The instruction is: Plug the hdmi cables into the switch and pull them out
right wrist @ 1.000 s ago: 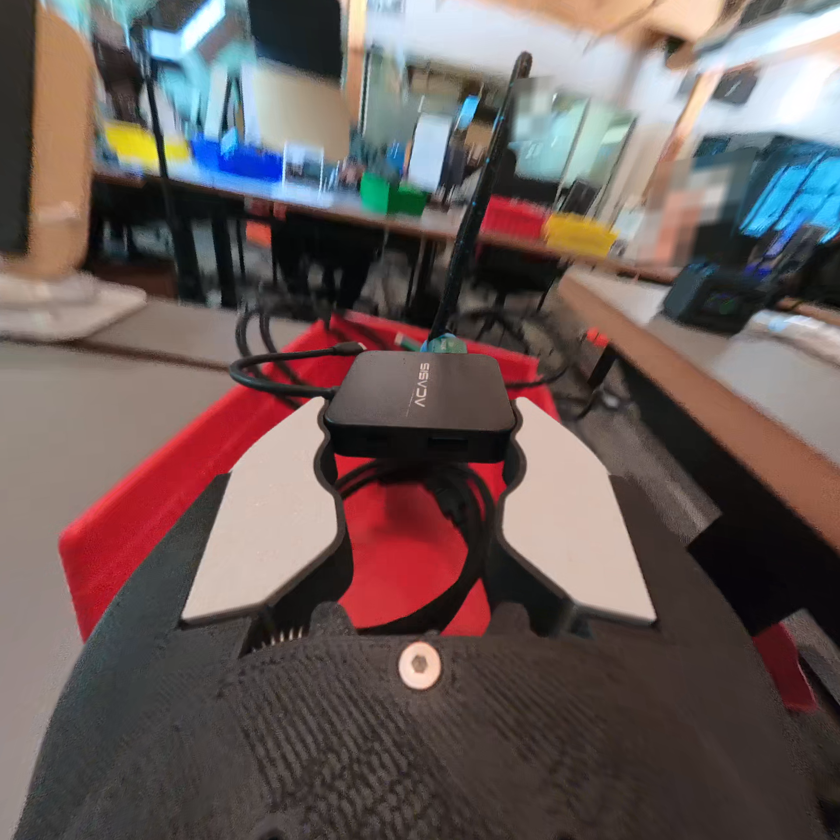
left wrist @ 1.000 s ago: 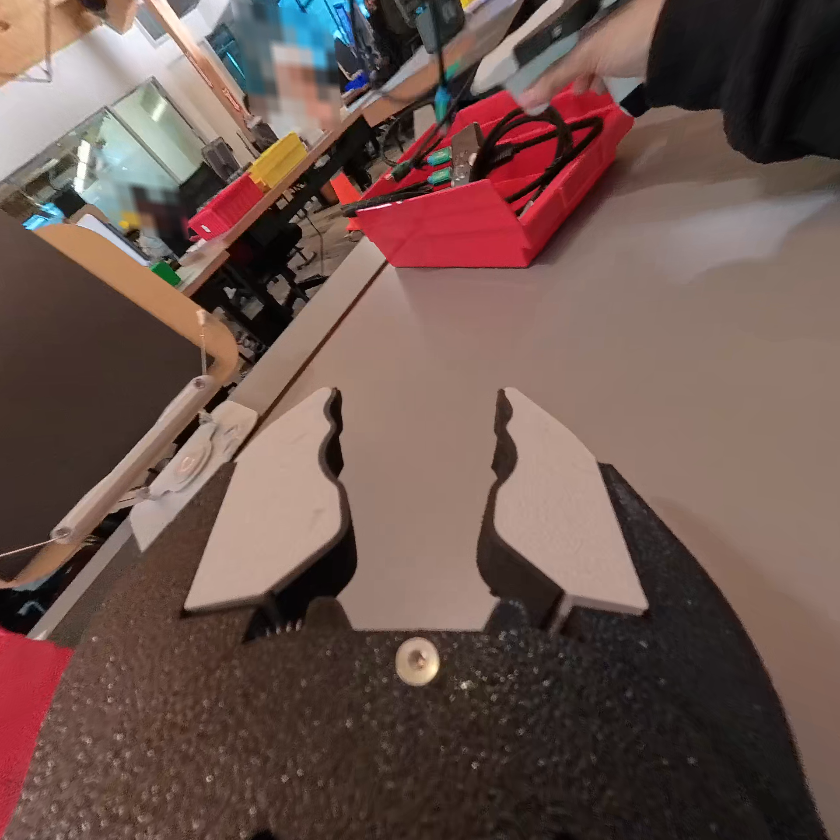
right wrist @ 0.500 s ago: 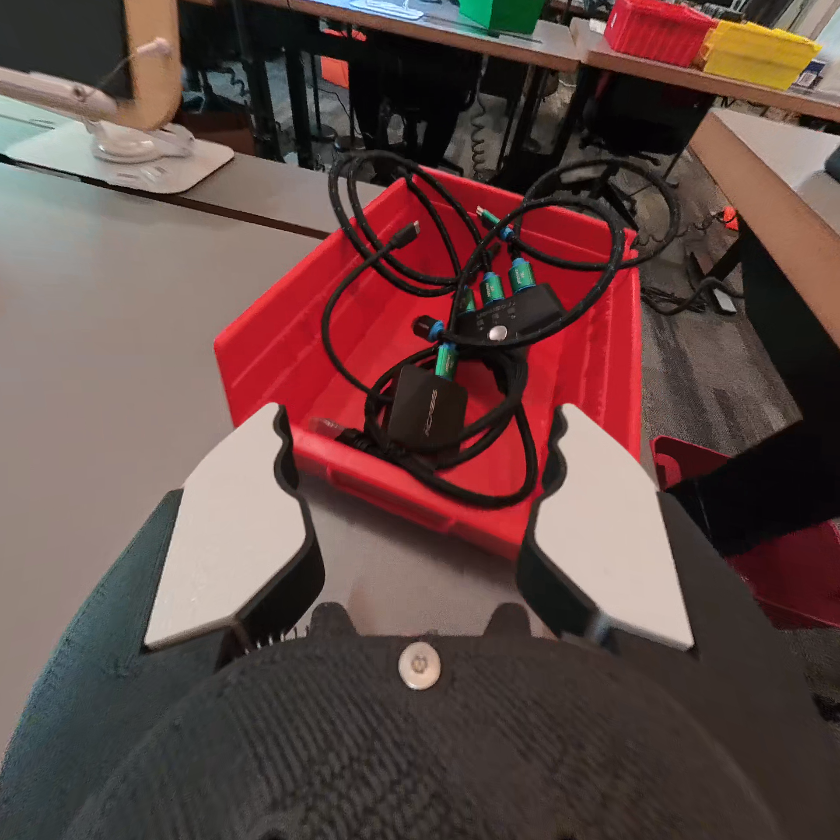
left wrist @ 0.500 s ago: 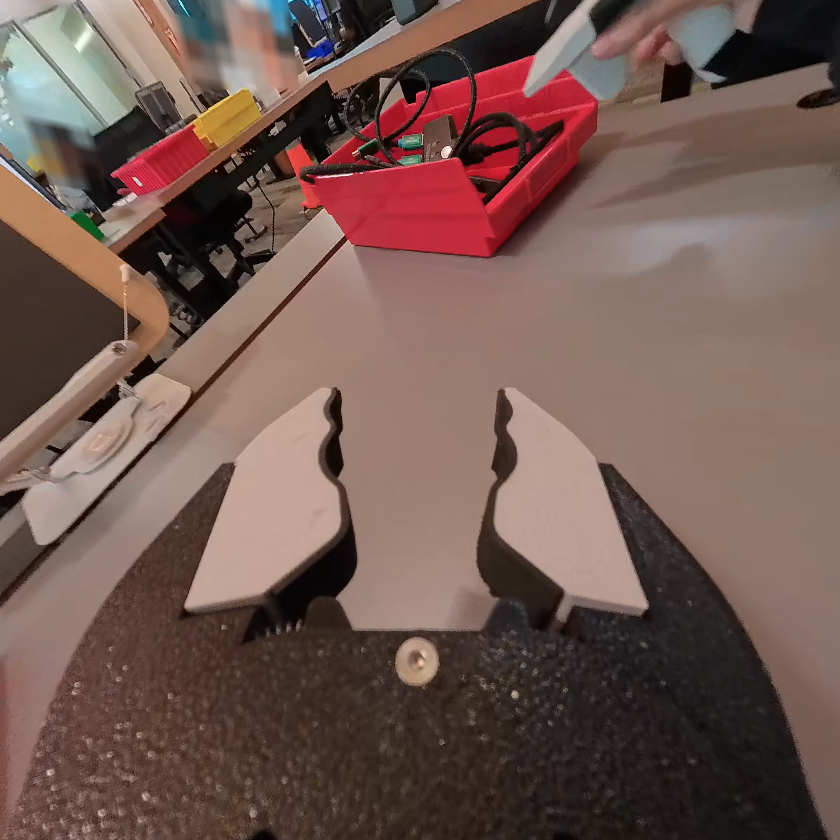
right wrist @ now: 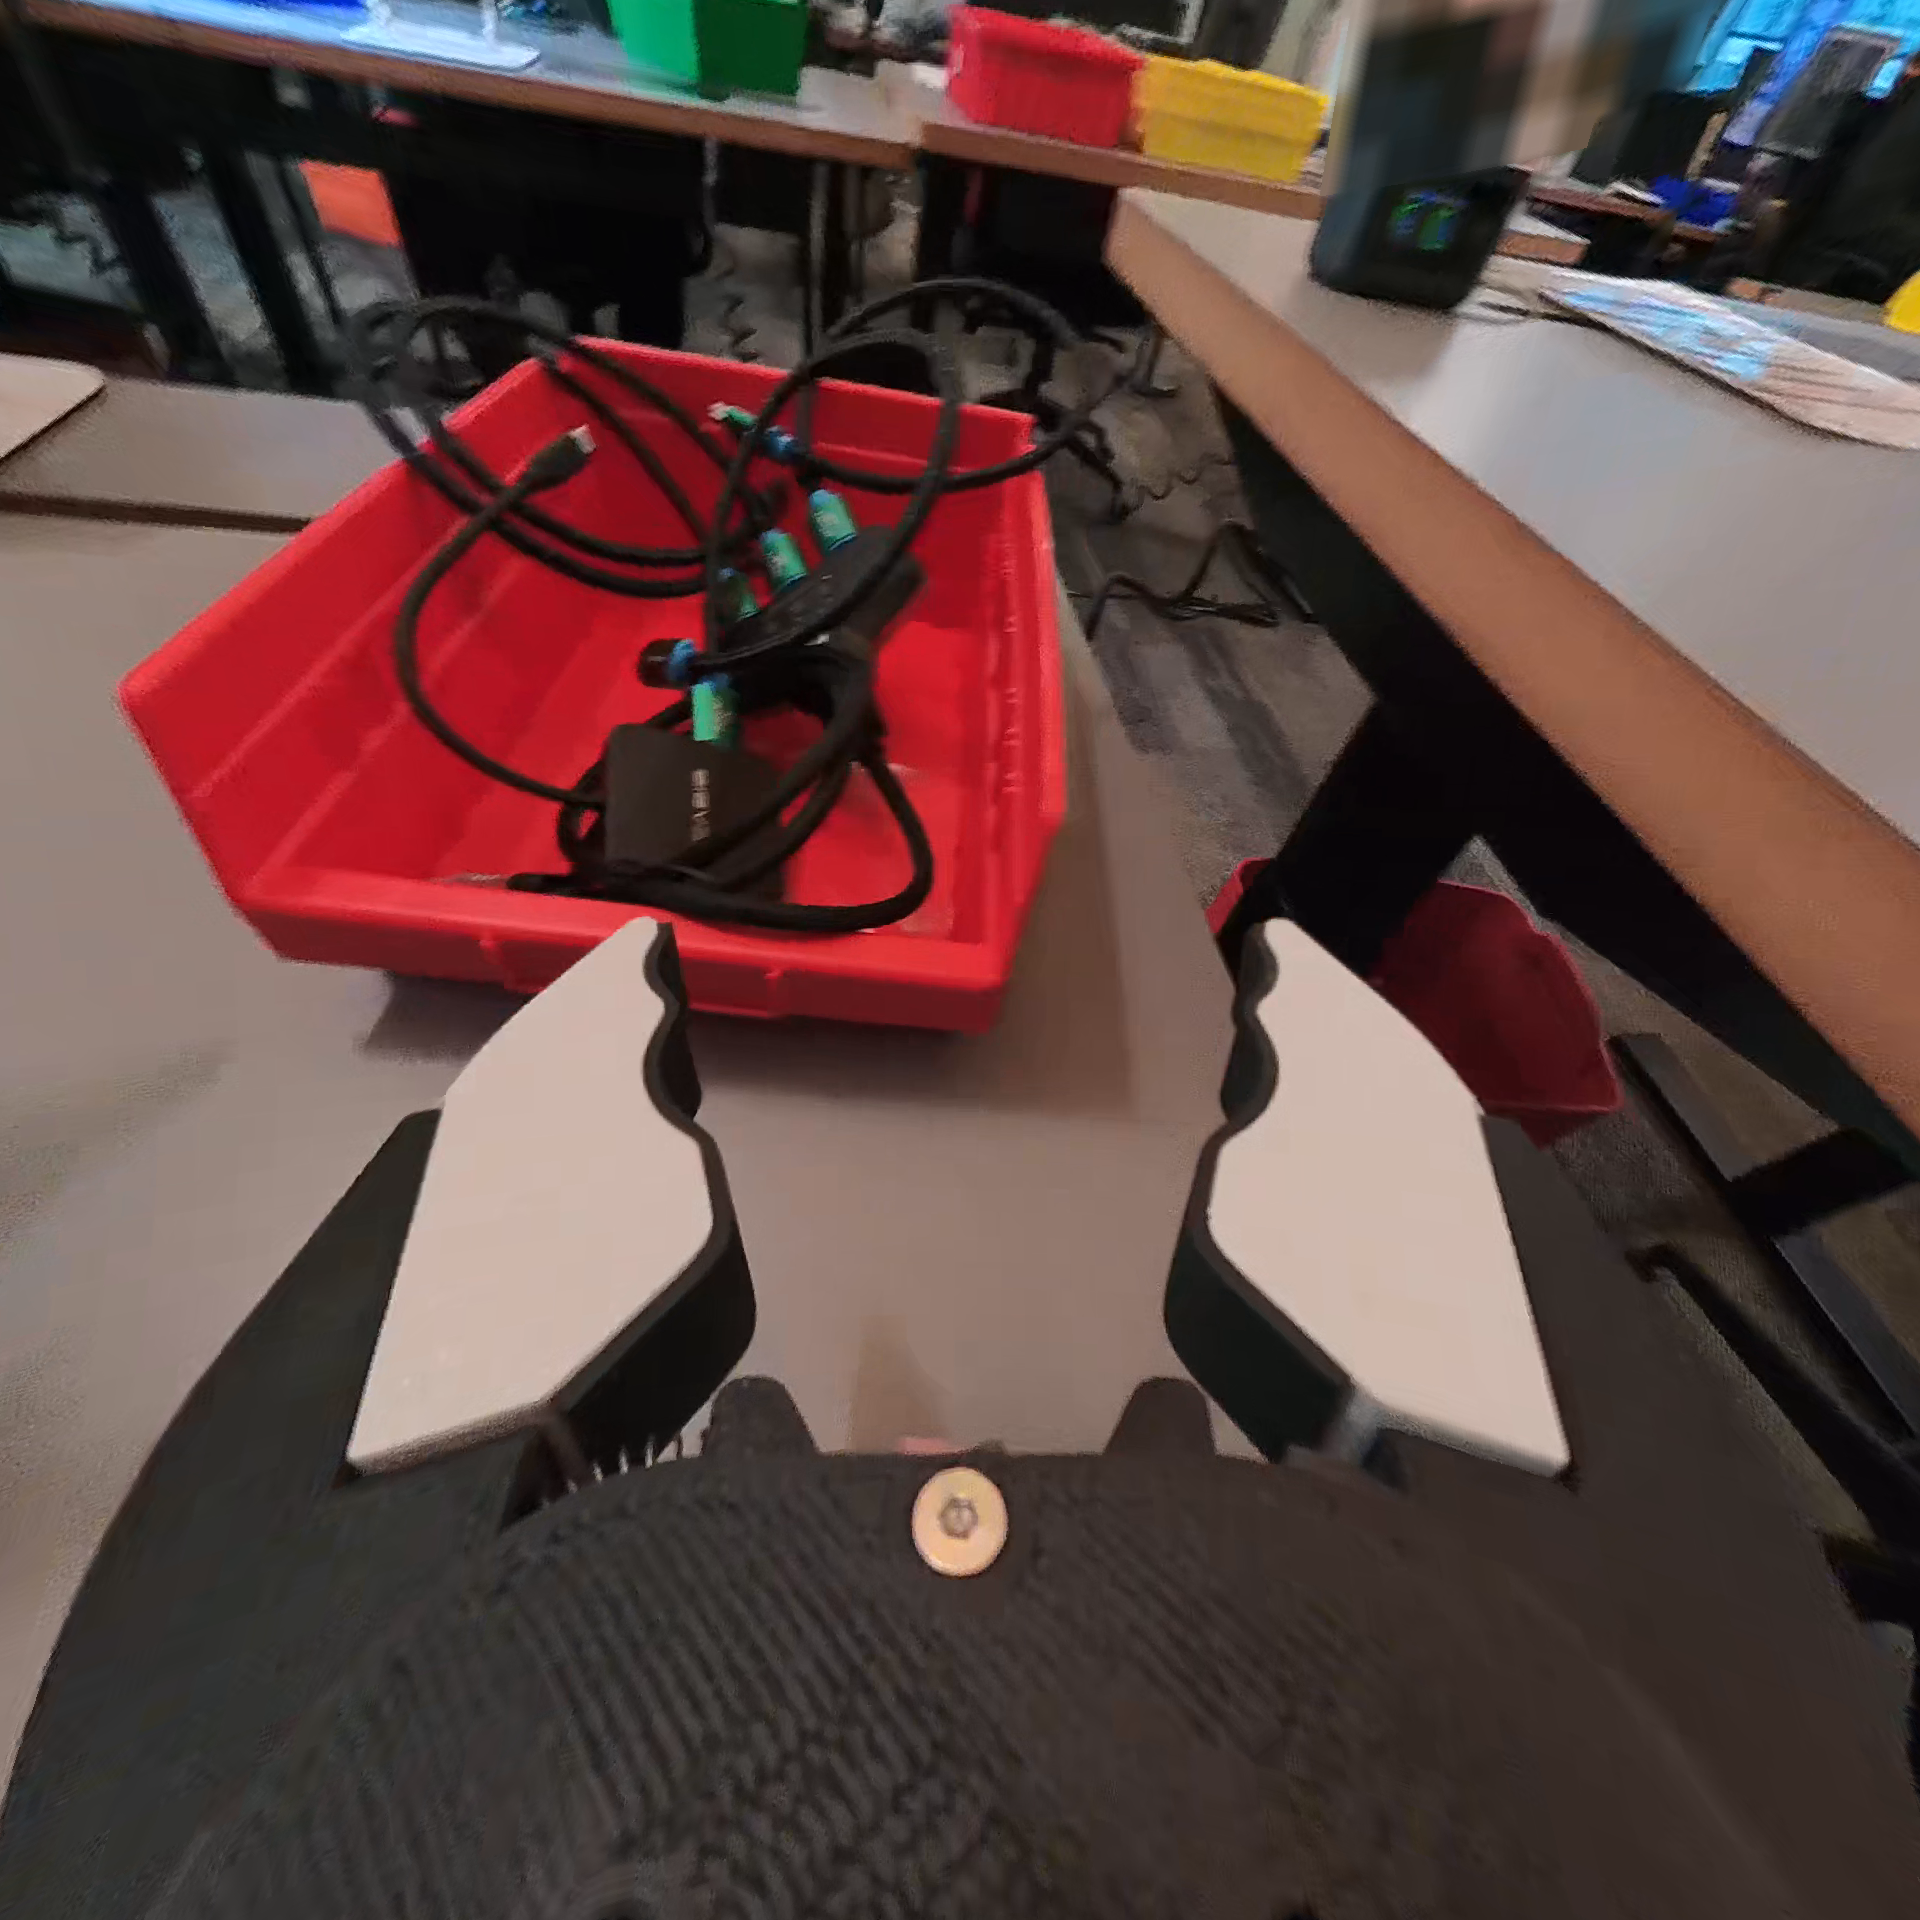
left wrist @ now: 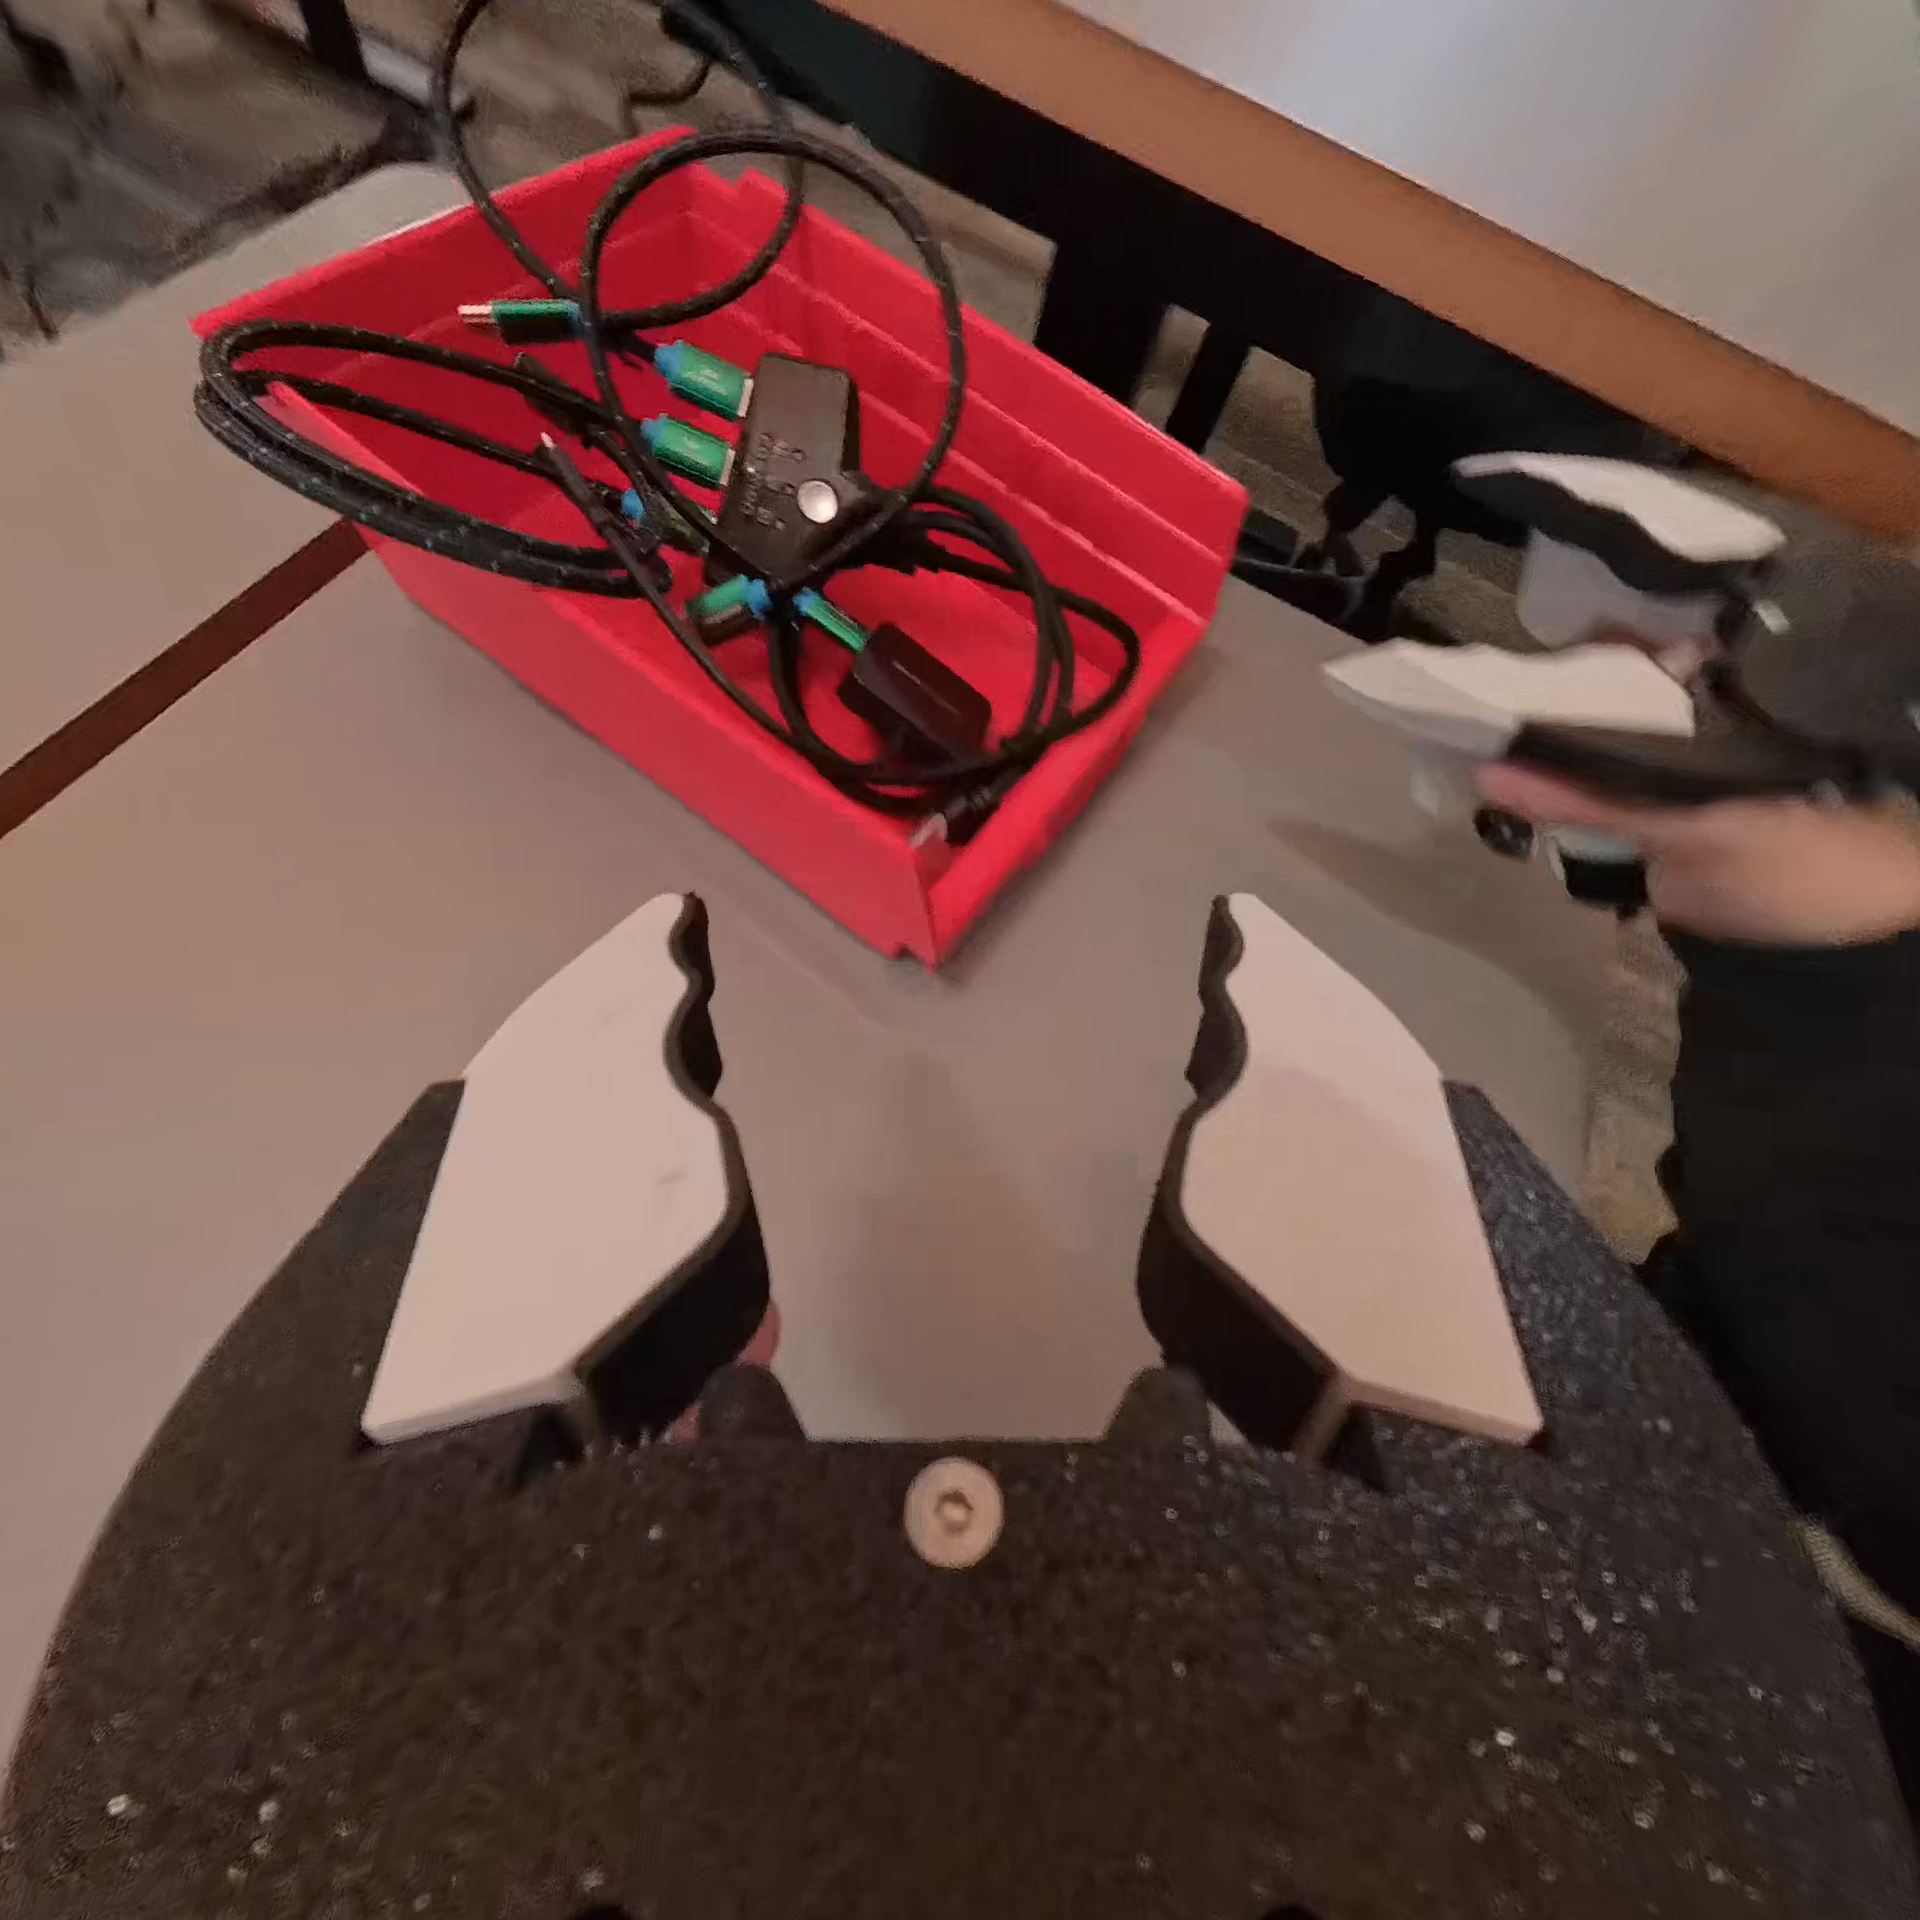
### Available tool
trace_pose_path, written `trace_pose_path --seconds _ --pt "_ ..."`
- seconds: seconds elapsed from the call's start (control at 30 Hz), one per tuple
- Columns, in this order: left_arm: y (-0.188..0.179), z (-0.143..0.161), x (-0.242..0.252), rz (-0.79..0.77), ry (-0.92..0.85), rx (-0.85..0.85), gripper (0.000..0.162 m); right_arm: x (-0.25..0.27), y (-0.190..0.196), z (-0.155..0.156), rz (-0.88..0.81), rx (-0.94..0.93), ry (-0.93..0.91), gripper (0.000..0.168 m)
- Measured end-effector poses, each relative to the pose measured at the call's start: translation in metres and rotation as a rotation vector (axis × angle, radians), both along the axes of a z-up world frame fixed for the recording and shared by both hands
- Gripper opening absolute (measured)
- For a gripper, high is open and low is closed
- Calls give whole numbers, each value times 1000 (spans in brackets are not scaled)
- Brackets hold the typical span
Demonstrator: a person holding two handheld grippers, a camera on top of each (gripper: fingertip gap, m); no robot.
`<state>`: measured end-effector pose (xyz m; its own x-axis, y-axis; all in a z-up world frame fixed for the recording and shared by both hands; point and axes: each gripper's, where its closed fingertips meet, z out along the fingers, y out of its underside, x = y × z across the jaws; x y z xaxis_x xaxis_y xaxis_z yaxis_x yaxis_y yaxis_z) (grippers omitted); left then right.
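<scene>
A red bin (left wrist: 727, 748) stands on the grey table (left wrist: 260, 987). In it lie a black HDMI switch (left wrist: 795, 468) with a round button, a small black box (left wrist: 914, 691) and tangled black braided HDMI cables (left wrist: 935, 260) with green plugs; two green plugs sit against the switch. My left gripper (left wrist: 951, 914) is open and empty, just short of the bin's near corner. My right gripper (right wrist: 951, 935) is open and empty in front of the bin (right wrist: 623, 961), with the switch (right wrist: 831, 613), box (right wrist: 675, 800) and cables (right wrist: 436, 644) beyond. It also shows at the right of the left wrist view (left wrist: 1397, 577), held by a hand.
The table ends just right of the bin, with floor and loose cables below. A neighbouring desk (right wrist: 1558, 468) runs along the right with a black device (right wrist: 1413, 229) on it. A dark red item (right wrist: 1486, 997) sits under that desk. Red, yellow and green bins stand on far tables.
My right gripper held the black box above the bin, let it go into the bin, and has drawn back open. My left gripper has swung toward the bin and opened wider.
</scene>
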<state>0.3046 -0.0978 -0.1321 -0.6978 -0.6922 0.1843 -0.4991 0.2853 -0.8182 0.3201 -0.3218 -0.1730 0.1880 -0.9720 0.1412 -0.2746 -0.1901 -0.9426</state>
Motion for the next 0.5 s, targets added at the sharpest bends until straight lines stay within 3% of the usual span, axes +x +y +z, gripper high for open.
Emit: trace_pose_path --seconds 0.13,0.3,0.43,0.5 --pt "-33 -10 60 93 143 57 89 1 -23 -4 -60 100 12 92" --pt "-39 -66 105 229 372 257 96 0 -40 -4 -67 132 -3 82" --pt "-42 -103 120 264 437 351 73 -6 -24 -6 119 125 -5 31" --pt "-40 -122 122 273 449 437 66 -6 -23 -7 129 127 -6 30"
